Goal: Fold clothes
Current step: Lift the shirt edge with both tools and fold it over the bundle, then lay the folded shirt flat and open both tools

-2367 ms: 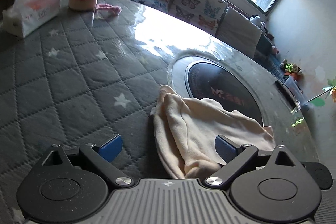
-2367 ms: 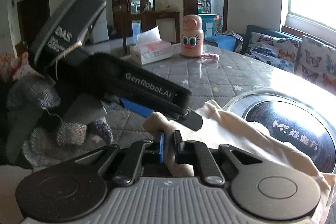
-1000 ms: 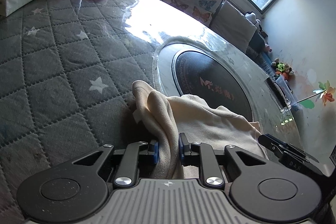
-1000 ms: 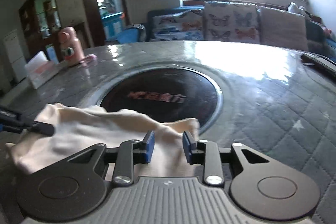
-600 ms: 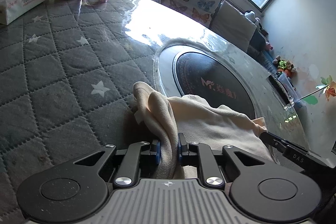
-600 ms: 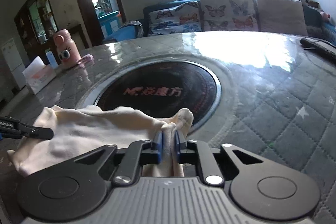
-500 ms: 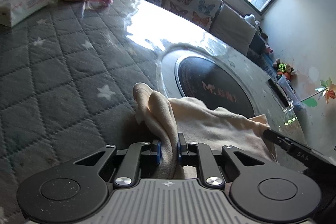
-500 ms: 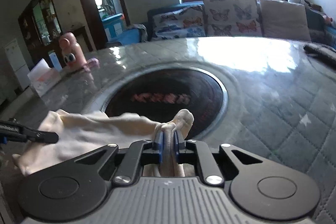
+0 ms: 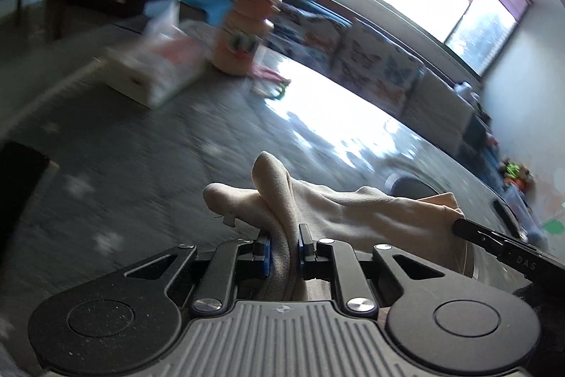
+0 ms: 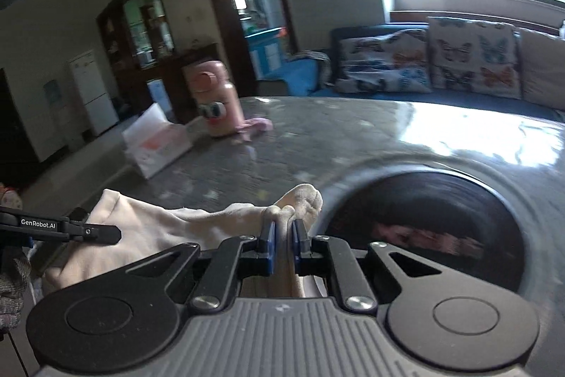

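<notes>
A cream garment [image 9: 339, 211] hangs stretched between both grippers above the quilted grey table [image 9: 148, 151]. My left gripper [image 9: 284, 248] is shut on one bunched corner of it, cloth sticking up past the blue pads. My right gripper [image 10: 282, 244] is shut on the opposite corner of the cream garment [image 10: 169, 228]. In the left wrist view the right gripper's black finger [image 9: 494, 241] shows at the cloth's far right end. In the right wrist view the left gripper's finger [image 10: 88, 233] shows at the cloth's left end.
A pink bottle with cartoon eyes [image 10: 217, 101], a tissue box [image 10: 155, 143] and a small pink item [image 10: 256, 126] stand at the table's far side. A round black inset [image 10: 434, 228] sits in the table's middle. A sofa with butterfly cushions [image 10: 434, 66] lies beyond.
Both grippers closed on the garment's corners, then lifted it off the table and carried it toward the bottle side; the black inset it covered now shows in the right wrist view.
</notes>
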A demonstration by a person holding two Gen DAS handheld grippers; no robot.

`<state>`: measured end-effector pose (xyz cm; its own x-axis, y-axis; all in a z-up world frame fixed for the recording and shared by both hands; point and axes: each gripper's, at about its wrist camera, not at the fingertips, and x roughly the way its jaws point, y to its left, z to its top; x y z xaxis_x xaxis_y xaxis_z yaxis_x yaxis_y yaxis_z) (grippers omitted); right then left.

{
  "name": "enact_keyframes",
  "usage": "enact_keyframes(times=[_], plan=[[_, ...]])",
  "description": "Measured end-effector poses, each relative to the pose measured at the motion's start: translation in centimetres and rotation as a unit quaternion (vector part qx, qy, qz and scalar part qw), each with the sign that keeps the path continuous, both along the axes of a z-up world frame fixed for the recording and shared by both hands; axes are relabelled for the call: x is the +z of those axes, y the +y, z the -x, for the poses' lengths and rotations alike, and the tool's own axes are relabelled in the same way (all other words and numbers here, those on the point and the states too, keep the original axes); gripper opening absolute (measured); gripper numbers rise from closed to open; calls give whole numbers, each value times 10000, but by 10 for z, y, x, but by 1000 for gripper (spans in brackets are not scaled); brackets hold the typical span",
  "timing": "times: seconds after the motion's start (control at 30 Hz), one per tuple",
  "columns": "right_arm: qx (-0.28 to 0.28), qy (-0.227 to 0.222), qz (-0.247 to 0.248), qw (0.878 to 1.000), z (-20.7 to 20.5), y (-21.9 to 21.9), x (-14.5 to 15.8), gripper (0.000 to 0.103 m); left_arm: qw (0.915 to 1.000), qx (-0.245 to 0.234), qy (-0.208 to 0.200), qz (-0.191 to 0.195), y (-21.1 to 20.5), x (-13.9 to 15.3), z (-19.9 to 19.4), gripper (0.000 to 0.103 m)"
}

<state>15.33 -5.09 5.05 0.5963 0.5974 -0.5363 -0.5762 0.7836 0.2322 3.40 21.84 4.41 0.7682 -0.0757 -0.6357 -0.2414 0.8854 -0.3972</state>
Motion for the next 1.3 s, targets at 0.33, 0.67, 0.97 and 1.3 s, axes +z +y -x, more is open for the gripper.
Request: enact_keyframes(times=[0.33,0.67,0.97,1.3], plan=[[158,27,-52,9999,-38,61,-6,9,9985,464,174,-221,40,-3,-11,17],[149,-155,525,9984,-43,74,-20,15,9941,581,314,-865,34,-5,-12,49],[736,-18,546,9958,-38,111,-32,24,9904,308,361,-1298,9,-6,-43,51],[564,413,612,9957,-62,122,-52,24,9844,591,419,-1602,17,0,-40,51]])
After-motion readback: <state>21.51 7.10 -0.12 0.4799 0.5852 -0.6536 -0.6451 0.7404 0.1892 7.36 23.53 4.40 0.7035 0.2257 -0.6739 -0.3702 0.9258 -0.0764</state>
